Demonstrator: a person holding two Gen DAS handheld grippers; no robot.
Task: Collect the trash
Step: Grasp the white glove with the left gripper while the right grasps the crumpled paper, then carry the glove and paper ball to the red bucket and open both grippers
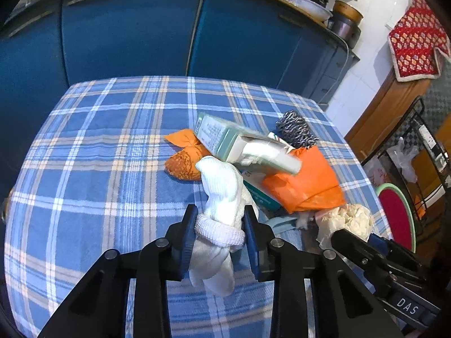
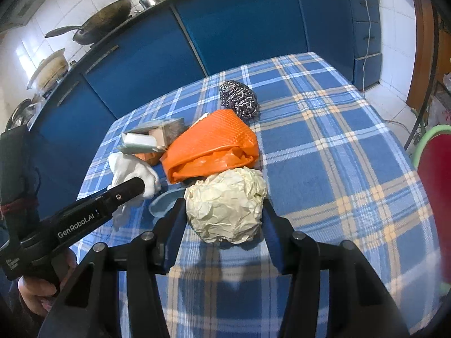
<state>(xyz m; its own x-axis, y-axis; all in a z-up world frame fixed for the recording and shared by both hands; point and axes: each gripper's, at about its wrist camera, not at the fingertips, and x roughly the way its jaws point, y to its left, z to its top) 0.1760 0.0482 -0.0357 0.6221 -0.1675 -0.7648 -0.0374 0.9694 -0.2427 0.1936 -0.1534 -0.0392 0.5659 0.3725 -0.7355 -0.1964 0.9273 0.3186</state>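
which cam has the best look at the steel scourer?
Right wrist: the steel scourer sits whole and unobstructed on the checked cloth behind the orange bag. Left wrist shows only its top, the lower part hidden behind the bag and carton.

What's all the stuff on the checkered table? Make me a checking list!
Surface: blue plaid tablecloth, mostly bare.
Job's things: white sock, crumpled paper ball, orange bag, carton, steel scrubber, piled together.
Clutter: small orange pouch.
Grippers: left gripper shut on the sock; right gripper closed around the paper ball.
Cables: white cord down the blue cabinets.
Surroundings: wok on the counter, red stool.
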